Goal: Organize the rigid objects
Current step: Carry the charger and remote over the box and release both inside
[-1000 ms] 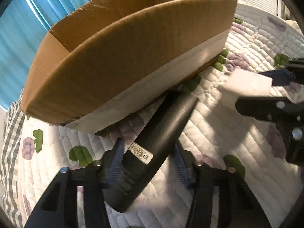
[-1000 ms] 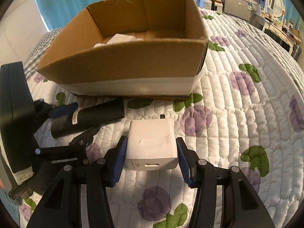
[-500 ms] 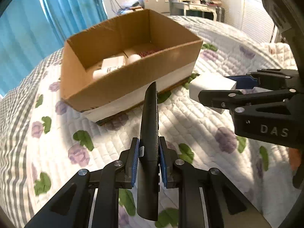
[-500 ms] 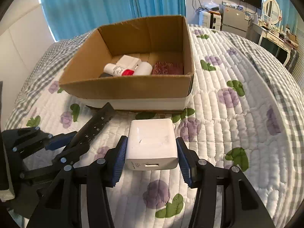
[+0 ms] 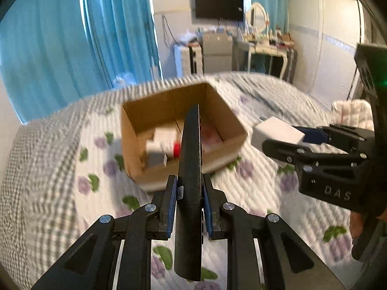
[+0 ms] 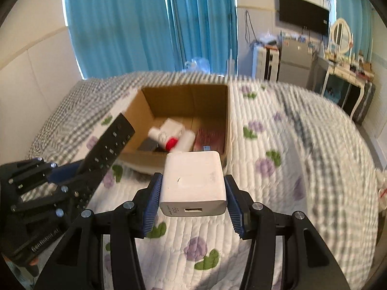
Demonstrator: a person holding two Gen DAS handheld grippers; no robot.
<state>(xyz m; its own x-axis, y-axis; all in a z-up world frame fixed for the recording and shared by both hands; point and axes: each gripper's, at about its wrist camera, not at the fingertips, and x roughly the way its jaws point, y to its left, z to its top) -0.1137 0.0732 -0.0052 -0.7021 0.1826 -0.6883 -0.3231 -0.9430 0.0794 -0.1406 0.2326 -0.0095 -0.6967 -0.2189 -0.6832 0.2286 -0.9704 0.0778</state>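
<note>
Gripping a remote [image 5: 189, 183] edge-up, the left tool [image 5: 189, 206] aims its long axis at the box [image 5: 238, 130] ahead on the bed [image 5: 60, 181]. The right tool [image 6: 192, 200] clamps a charger [image 6: 193, 178], nearer the box's front right corner.

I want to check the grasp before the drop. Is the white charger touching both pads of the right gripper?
Touching. In the right wrist view the white charger sits clamped in the right gripper, both blue pads pressed against its sides with no gap.

A bed [image 6: 302, 145] carries everything, spread with a white quilt printed with purple flowers and green leaves. An open cardboard box [image 6: 225, 120] sits directly on it, toward the grey checked far side.
</note>
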